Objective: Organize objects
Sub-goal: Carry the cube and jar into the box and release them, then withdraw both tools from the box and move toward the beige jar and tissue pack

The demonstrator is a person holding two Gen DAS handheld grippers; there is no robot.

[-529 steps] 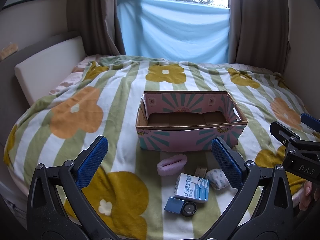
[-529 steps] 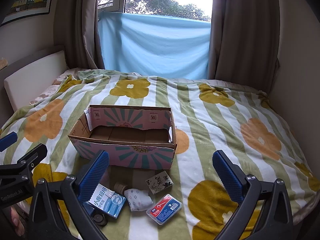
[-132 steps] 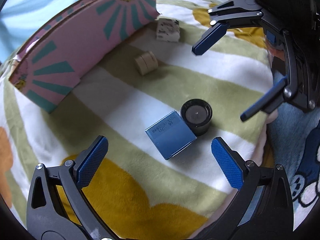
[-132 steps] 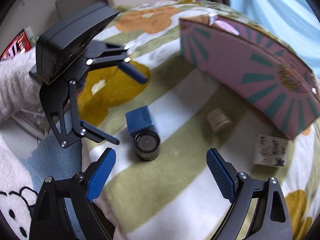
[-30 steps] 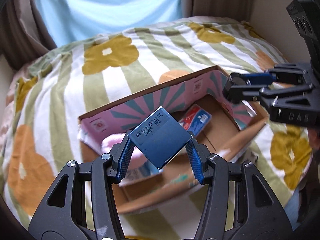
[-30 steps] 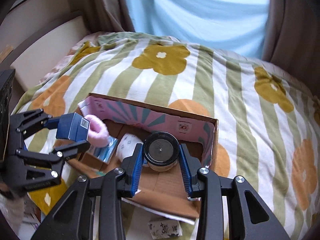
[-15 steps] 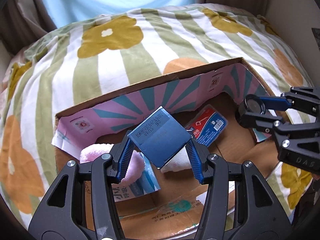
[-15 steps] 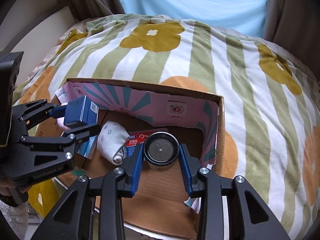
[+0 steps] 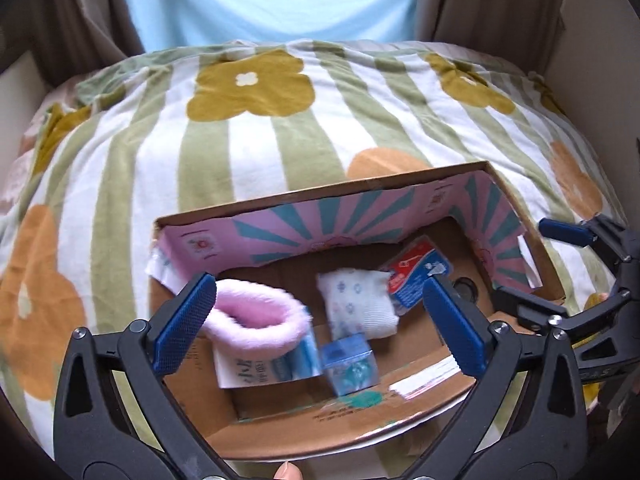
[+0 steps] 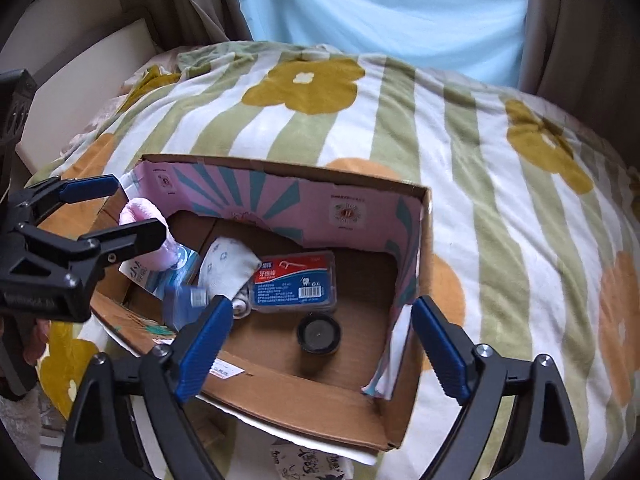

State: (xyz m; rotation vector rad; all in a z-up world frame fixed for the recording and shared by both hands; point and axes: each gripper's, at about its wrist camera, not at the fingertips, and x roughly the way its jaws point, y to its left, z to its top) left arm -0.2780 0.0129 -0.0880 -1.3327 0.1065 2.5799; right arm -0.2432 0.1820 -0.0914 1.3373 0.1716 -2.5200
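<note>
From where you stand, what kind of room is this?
Most likely a bedroom: a bed under a flowered striped blanket, brown curtains around a window, and a cushioned headboard at the side.

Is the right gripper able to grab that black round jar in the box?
Probably yes: the right gripper is open just above the black jar, which sits alone on bare cardboard box floor.

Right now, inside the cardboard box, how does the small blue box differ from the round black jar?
The small blue box is blue and cuboid; the round black jar is black and cylindrical. The small blue box looks motion-blurred near the box's left front, by the pink fluffy item; the round black jar appears sharp and upright, toward the right. Both are inside the cardboard box, and both the left gripper and right gripper are open.
</note>
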